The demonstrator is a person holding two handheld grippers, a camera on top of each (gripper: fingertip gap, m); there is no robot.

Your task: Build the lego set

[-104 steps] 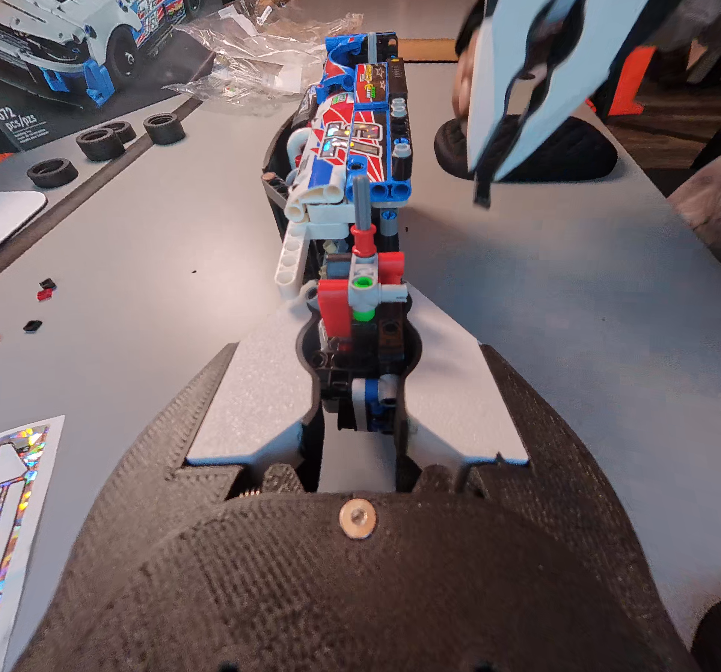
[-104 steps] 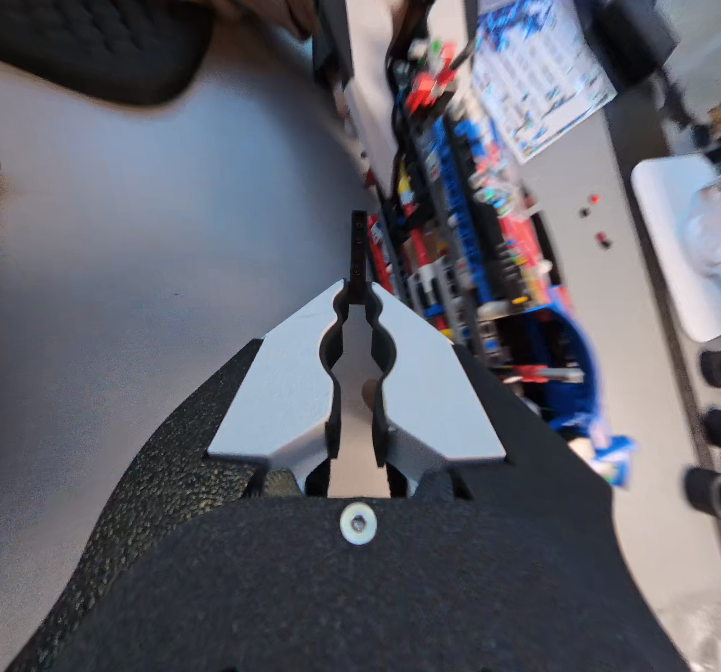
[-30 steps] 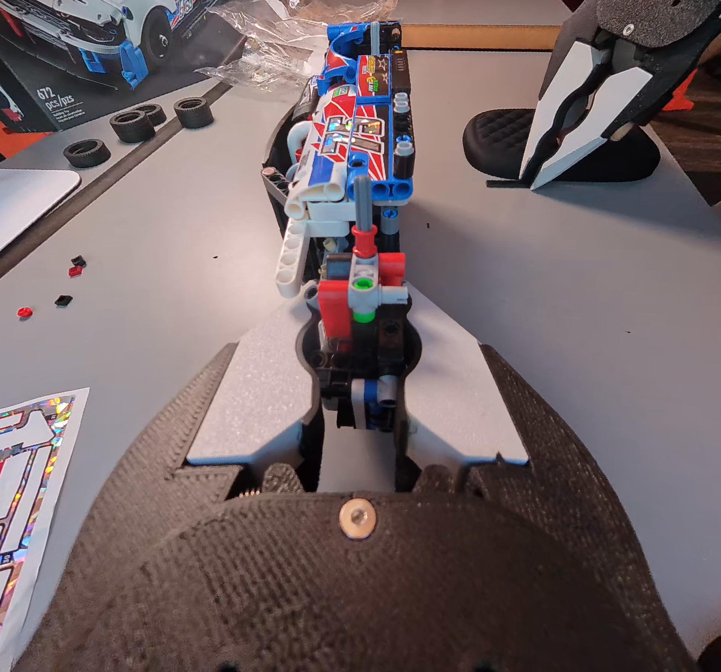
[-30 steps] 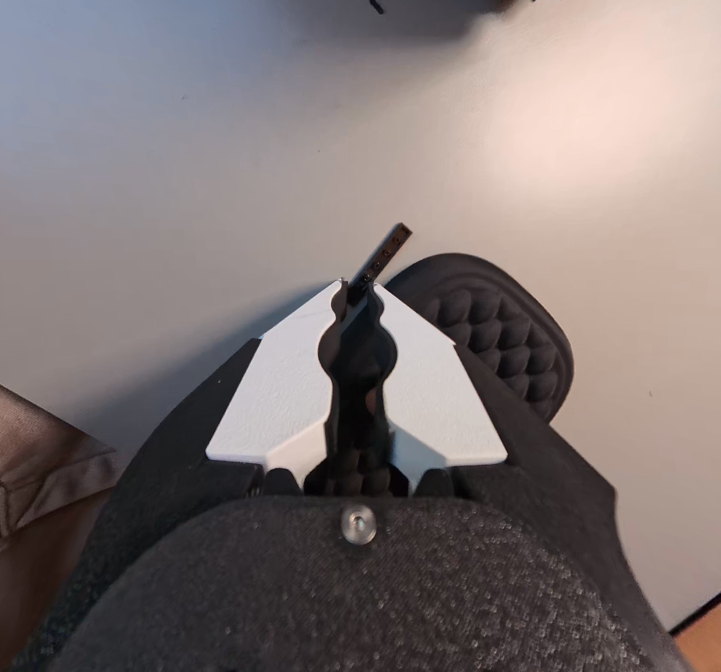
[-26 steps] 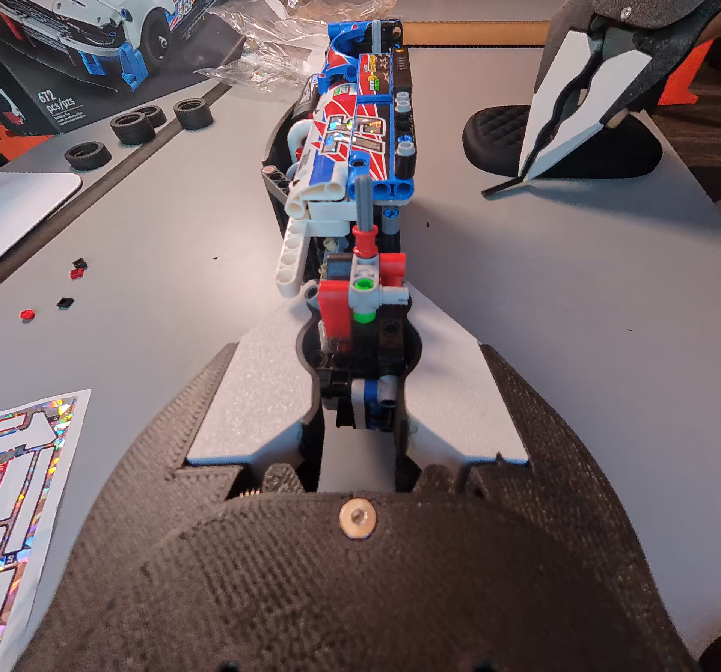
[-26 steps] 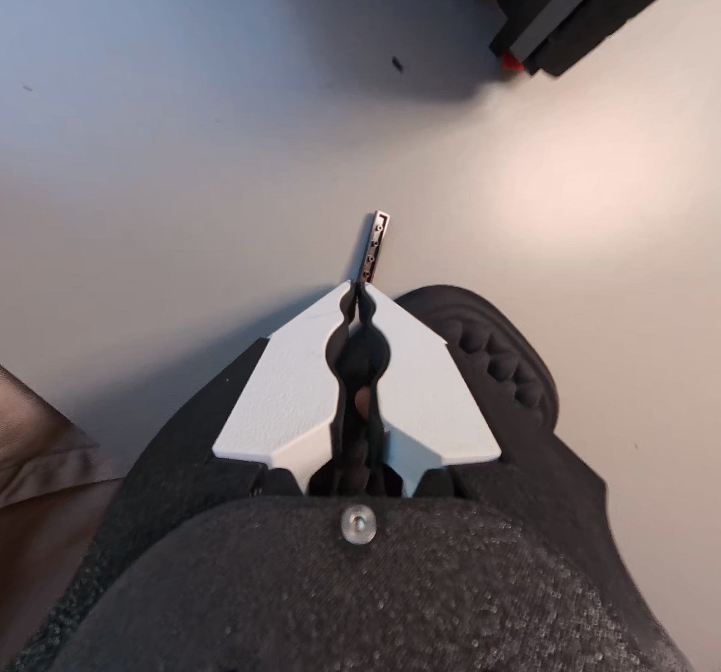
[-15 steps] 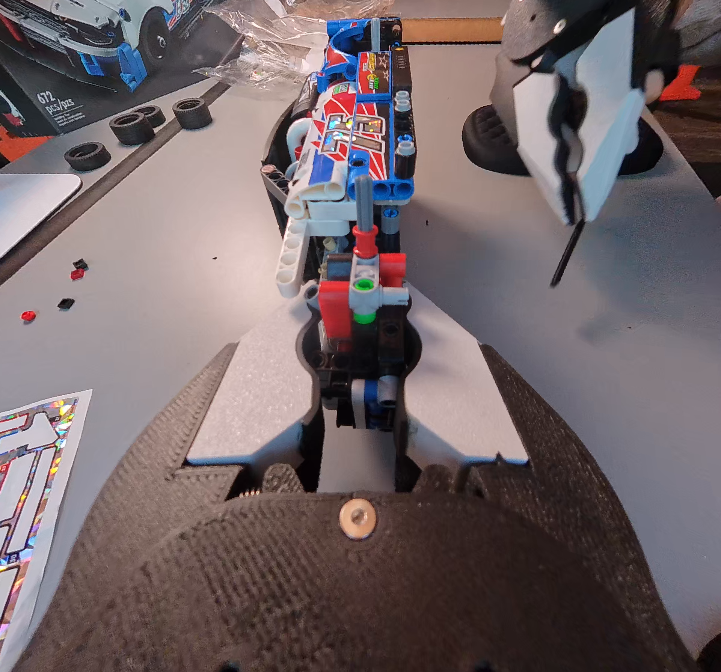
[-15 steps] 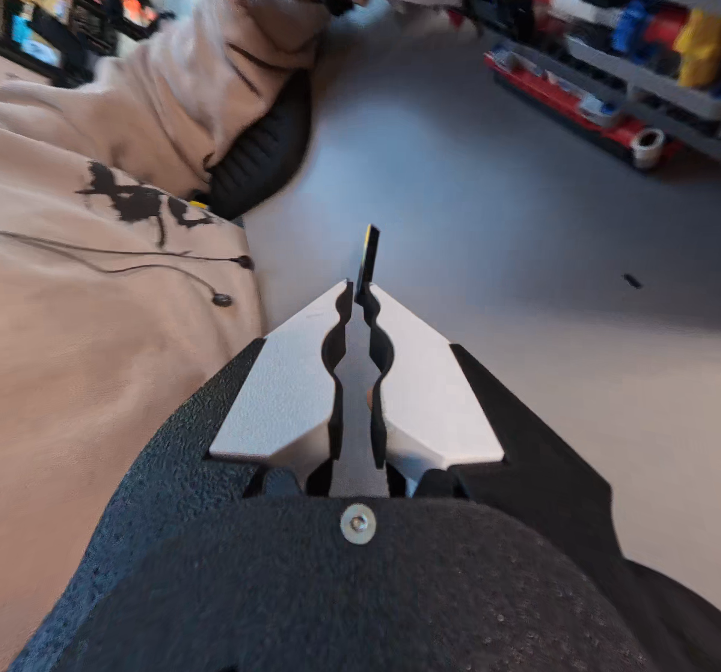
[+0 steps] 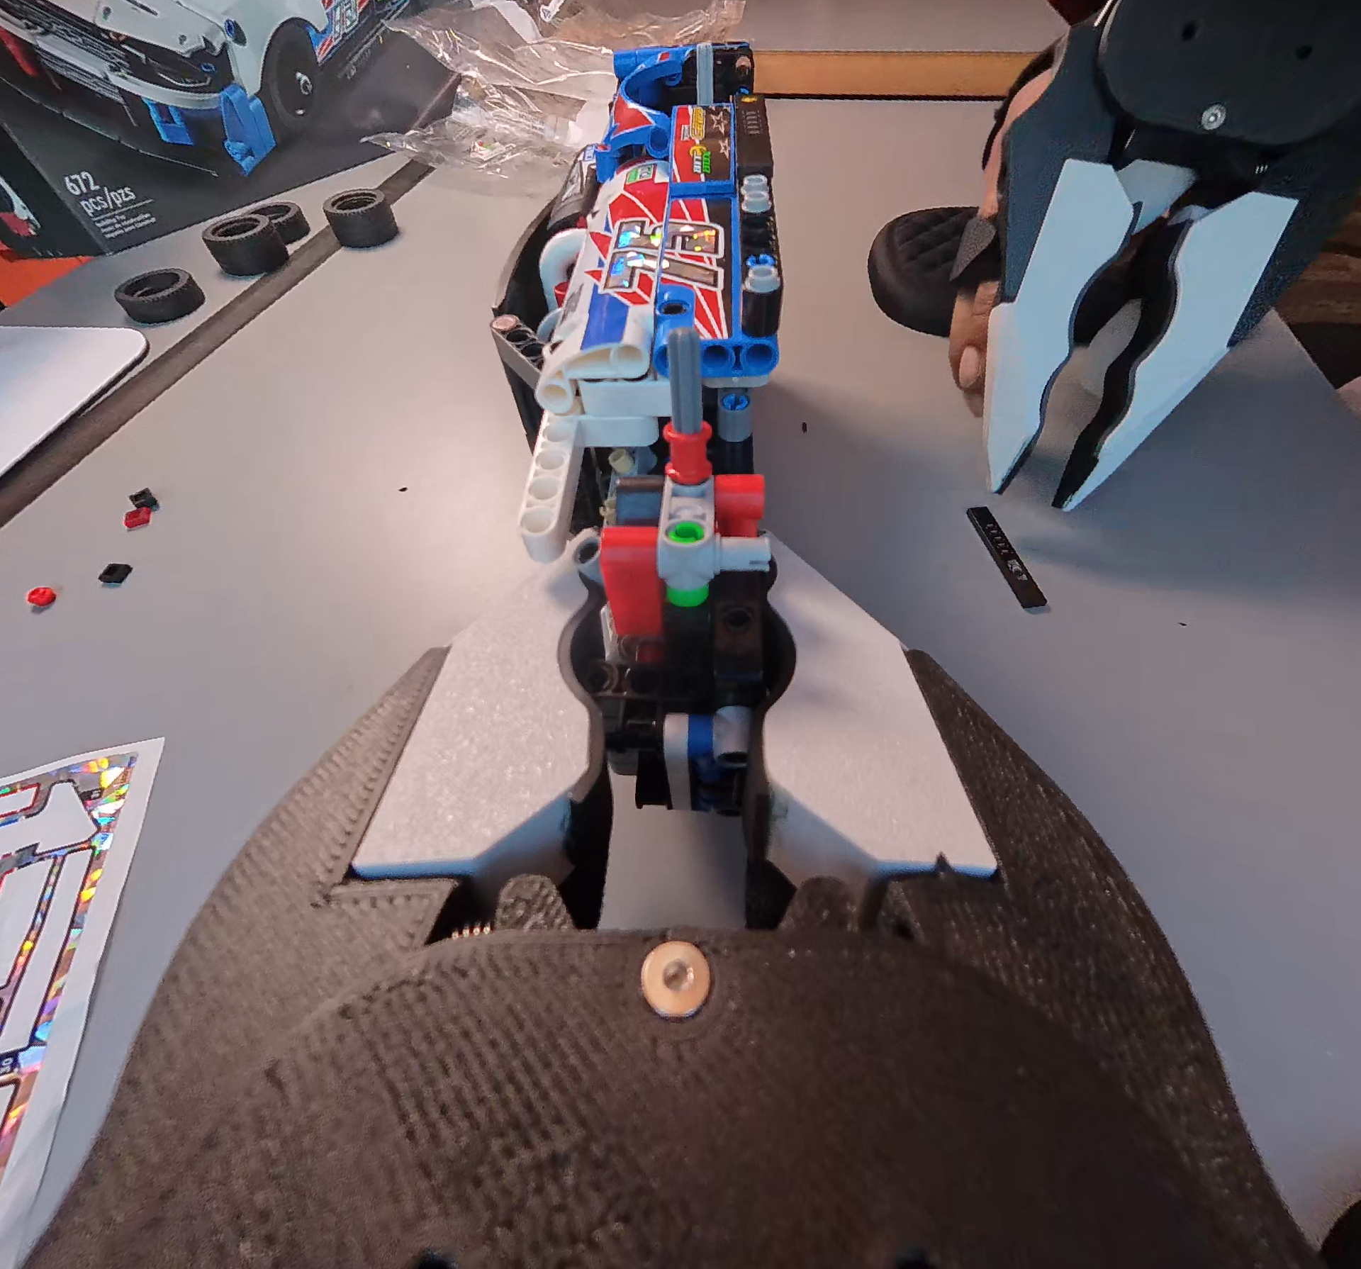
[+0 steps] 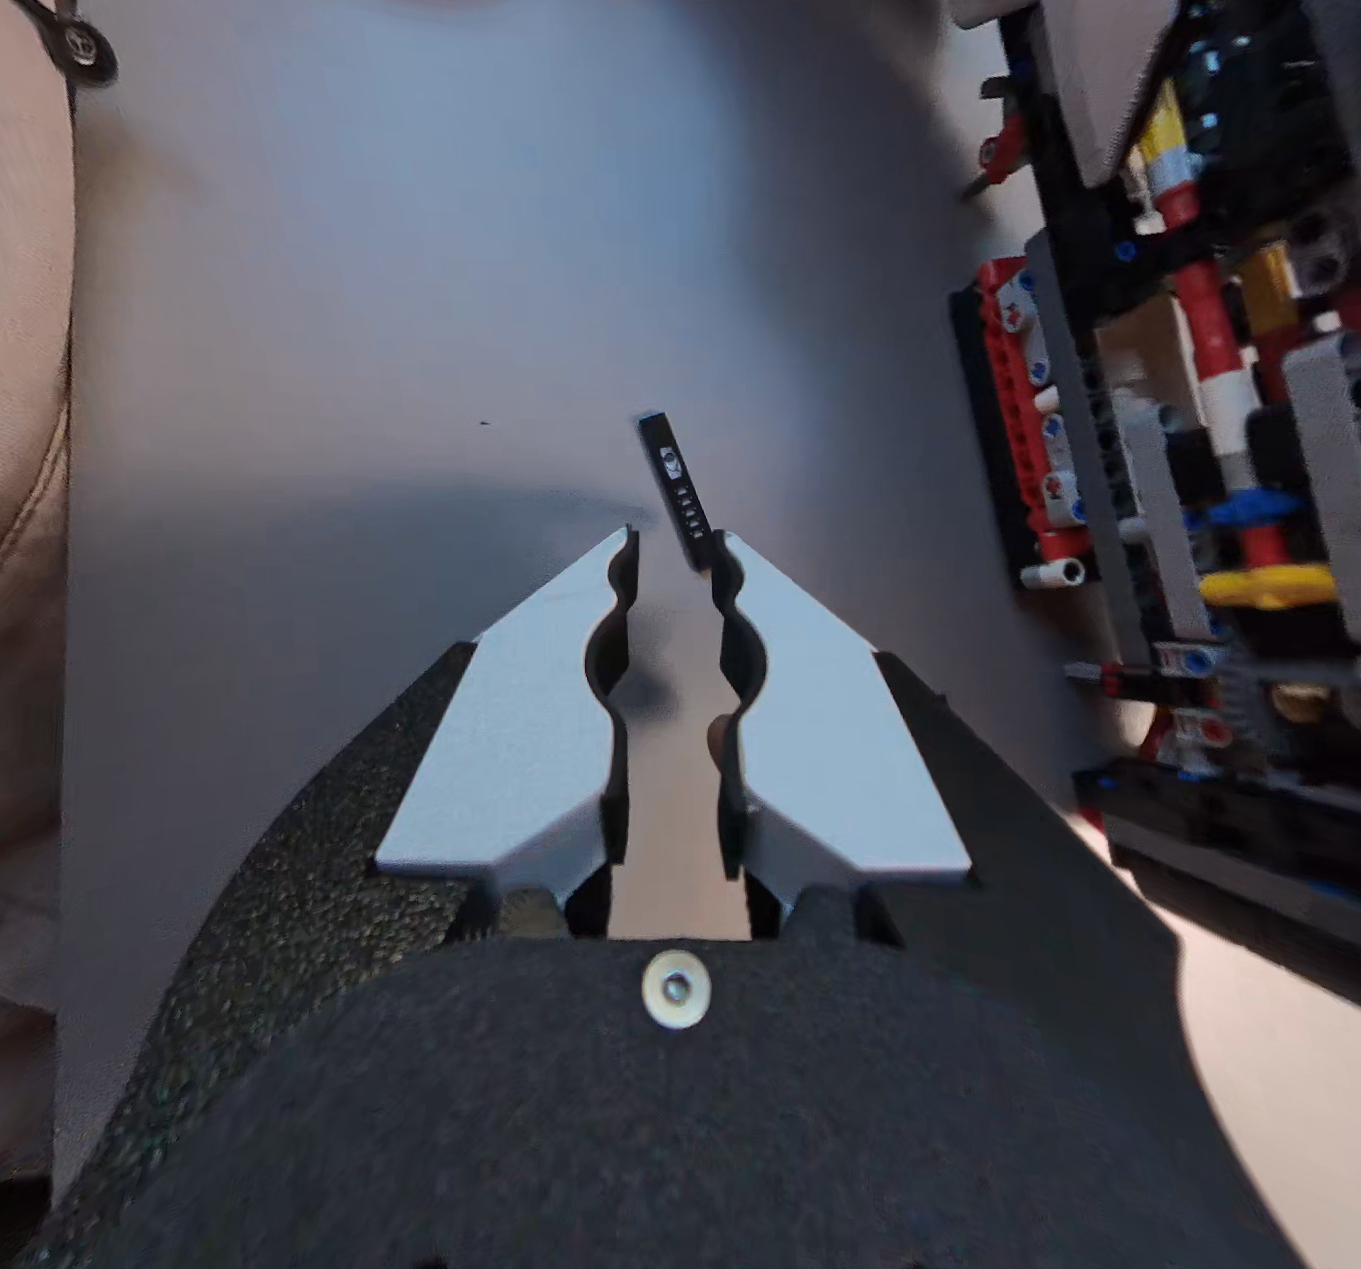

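1. The left gripper (image 9: 681, 652) has its fingers (image 9: 486, 740) clamped on the near end of the lego car chassis (image 9: 663, 291), which stands on its side along the middle of the grey counter (image 9: 331, 438).
2. The right gripper (image 10: 674, 541) has its fingers (image 10: 515, 718) spread, pinching nothing; its tips hang just above the counter, to the right of the chassis.
3. One thin black strip piece (image 9: 1005, 556) lies flat on the counter, just beyond the right fingertips and apart from the chassis.
4. Open counter lies on both sides of the chassis. The counter's far edge runs behind the chassis; a dark seam crosses the left side.
5. Count, left side: four black tyres (image 9: 243, 243) near the seam, four small loose pieces (image 9: 114, 573) (two red, two black), one sticker sheet (image 9: 51, 865) at the near left edge.
6. One set box (image 9: 184, 55) and one heap of clear plastic bags (image 9: 545, 62) lie at the far left.
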